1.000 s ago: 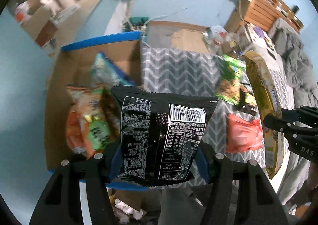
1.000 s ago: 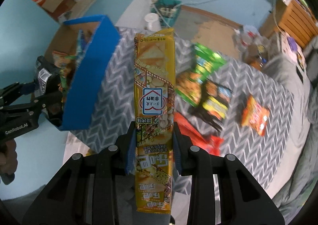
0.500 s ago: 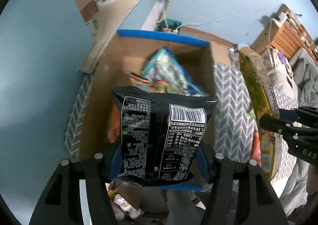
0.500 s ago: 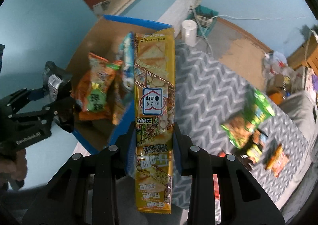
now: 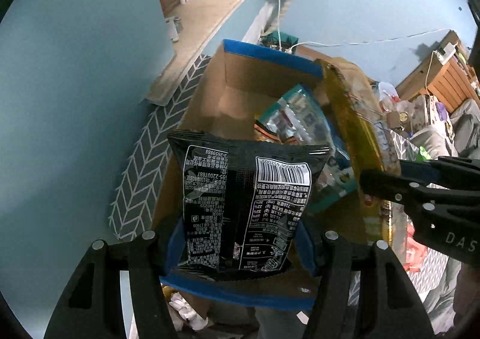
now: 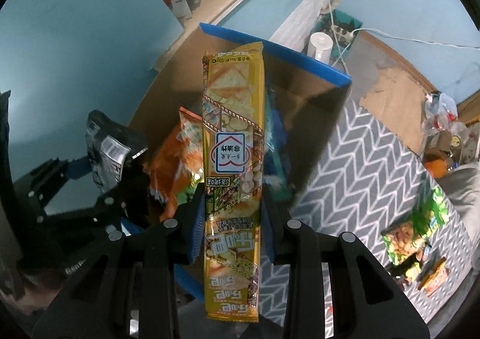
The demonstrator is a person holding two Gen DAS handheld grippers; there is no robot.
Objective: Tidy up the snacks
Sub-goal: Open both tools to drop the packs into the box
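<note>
Right now both tongs pinch packets over the cardboard box (image 5: 240, 93): left tongs (image 5: 240, 244) grip the black packet (image 5: 246, 204); right tongs (image 6: 232, 220) grip the yellow packet (image 6: 234, 141), pointing to twelve o'clock.

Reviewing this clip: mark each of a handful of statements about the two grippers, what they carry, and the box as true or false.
1. The left gripper is shut on a black snack packet. True.
2. The right gripper is open and holds nothing. False: it is shut on a long yellow snack pack.
3. The blue-rimmed cardboard box already holds snacks. True: an orange bag lies inside.
4. No snacks are left on the grey chevron cloth. False: a green packet and others lie there.
5. The black snack packet shows its barcode side. True.
</note>
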